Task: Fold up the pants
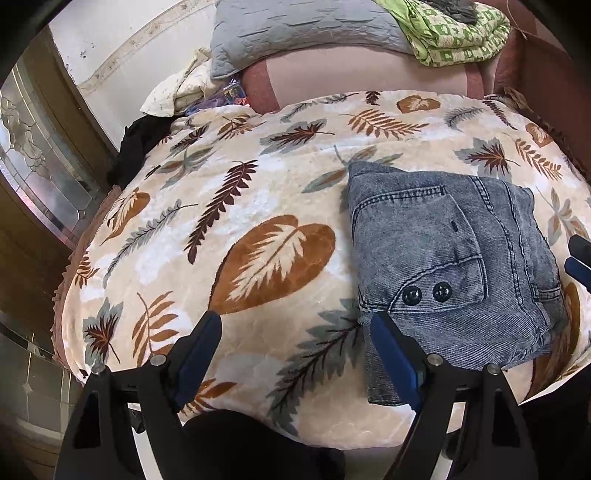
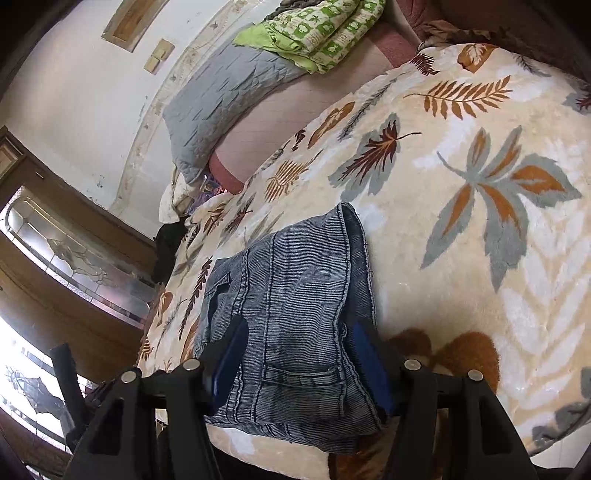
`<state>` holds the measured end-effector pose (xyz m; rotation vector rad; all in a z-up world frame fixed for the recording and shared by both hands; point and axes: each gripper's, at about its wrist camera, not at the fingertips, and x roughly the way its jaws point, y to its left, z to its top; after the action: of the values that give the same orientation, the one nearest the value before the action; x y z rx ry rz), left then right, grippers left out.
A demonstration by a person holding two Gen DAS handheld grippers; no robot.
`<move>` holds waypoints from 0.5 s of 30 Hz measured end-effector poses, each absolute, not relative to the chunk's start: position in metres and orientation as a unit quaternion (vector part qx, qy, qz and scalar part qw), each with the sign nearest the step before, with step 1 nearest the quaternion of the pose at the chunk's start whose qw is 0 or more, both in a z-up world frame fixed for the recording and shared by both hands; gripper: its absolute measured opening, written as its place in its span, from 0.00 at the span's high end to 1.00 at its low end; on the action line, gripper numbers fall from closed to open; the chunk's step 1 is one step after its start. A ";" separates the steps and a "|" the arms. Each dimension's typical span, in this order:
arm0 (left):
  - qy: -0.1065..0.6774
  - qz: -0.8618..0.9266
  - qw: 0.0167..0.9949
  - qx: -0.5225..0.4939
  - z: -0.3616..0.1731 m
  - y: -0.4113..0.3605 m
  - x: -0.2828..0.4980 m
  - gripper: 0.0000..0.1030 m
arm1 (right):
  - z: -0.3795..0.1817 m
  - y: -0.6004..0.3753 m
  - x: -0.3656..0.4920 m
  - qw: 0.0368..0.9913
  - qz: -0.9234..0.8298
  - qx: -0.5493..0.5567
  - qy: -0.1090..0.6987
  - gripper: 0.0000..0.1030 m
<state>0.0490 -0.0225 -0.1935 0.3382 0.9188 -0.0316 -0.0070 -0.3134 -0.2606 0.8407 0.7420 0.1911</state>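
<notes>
Pants [image 1: 454, 258]: grey-blue denim, already folded into a compact square packet, lying on the bed's leaf-print blanket [image 1: 258, 192] near its front edge.
Left tool [image 1: 295, 332]: released, jaws wide apart, nothing between them but blanket; its right finger tip sits just at the packet's near-left corner, the packet ahead and to the right of it.
Right tool [image 2: 299, 339]: jaws straddle the near end of the packet, one blue pad [image 2: 232, 354] on each side; whether the pads press the cloth or merely flank it cannot be told.
Stage, judged: folding looks essentially complete; what remains is likely squaring or a final settle.
Method advised: keep the layers stacked; nudge edges flush with light sideways touches rather than a lift, which could spill the fold open.
Withdrawal advised: open fully before backing away, so no pad drags the top layer.
Risk: the plush blanket may grip the bottom layer and skew it.
Surroundings: grey pillow [image 1: 295, 33] and green patterned cloth [image 1: 454, 33] well beyond, no obstruction.
</notes>
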 end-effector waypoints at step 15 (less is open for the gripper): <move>0.448 -0.013 0.879 0.164 -0.199 -0.021 0.052 0.19 | -0.262 -0.313 -0.005 0.842 0.089 0.396 0.356 0.38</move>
<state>0.0525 -0.0211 -0.1994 0.3427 0.9334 -0.0268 -0.0053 -0.3127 -0.2618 0.8376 0.7523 0.1877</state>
